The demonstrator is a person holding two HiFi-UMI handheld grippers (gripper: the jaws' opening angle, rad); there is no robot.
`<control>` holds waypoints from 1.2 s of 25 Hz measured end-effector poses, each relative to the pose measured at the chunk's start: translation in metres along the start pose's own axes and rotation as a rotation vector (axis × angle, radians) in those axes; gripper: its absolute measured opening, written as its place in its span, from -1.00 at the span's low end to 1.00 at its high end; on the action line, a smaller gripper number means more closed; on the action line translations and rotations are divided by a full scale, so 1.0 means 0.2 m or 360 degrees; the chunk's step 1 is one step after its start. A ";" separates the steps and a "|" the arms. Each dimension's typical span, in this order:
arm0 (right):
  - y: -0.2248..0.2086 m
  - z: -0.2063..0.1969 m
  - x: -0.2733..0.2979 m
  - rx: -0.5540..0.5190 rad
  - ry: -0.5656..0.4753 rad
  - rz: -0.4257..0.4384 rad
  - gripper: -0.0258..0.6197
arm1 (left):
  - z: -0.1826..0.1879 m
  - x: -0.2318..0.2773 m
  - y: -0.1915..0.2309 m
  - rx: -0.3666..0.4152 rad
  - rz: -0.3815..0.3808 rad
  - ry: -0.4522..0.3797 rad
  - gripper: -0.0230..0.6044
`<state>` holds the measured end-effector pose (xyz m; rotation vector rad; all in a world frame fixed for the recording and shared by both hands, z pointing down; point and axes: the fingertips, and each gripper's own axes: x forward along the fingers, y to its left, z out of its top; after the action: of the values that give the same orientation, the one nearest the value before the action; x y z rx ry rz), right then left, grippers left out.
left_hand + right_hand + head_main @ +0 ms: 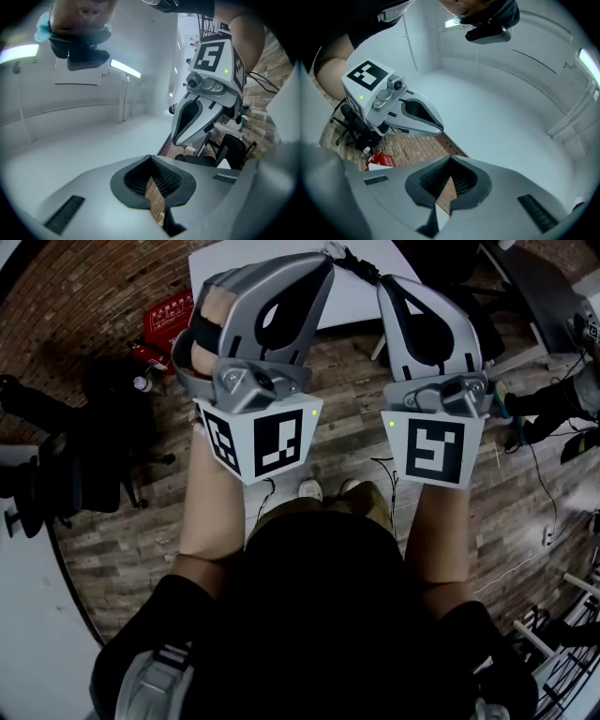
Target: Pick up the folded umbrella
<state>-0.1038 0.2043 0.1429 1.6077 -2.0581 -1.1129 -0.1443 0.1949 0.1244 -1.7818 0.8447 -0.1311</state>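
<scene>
No folded umbrella shows in any view. In the head view both grippers are held side by side in front of the person's body, above a wooden floor. My left gripper (pixel 323 261) and my right gripper (pixel 389 285) both point toward a white table (pixel 211 277). In the left gripper view, the left gripper (pixel 151 158) has its jaw tips touching, with nothing between them. The right gripper (pixel 451 159) looks the same in its own view, shut and empty. Each gripper view also catches the other gripper: the right one (pixel 177 139) and the left one (pixel 439 130).
A red box (pixel 169 315) lies on the floor left of the table and appears again (pixel 382 160) in the right gripper view. A black office chair (pixel 84 465) stands at the left. Cables (pixel 544 474) and equipment crowd the right side. The person's shoes (pixel 309 489) stand on the planks.
</scene>
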 end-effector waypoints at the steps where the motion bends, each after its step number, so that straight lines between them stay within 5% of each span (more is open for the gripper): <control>1: 0.01 0.00 0.00 -0.0004 0.0003 -0.0004 -0.83 | 0.00 0.00 0.00 0.0000 -0.0001 -0.0006 -0.89; 30: -0.12 -0.24 0.16 -0.0006 -0.0016 -0.0078 -0.83 | -0.17 0.28 -0.11 0.0022 -0.0022 -0.0039 -0.89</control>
<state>-0.0657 0.1536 0.1498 1.6625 -2.0321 -1.1426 -0.1087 0.1381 0.1398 -1.7733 0.8123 -0.1234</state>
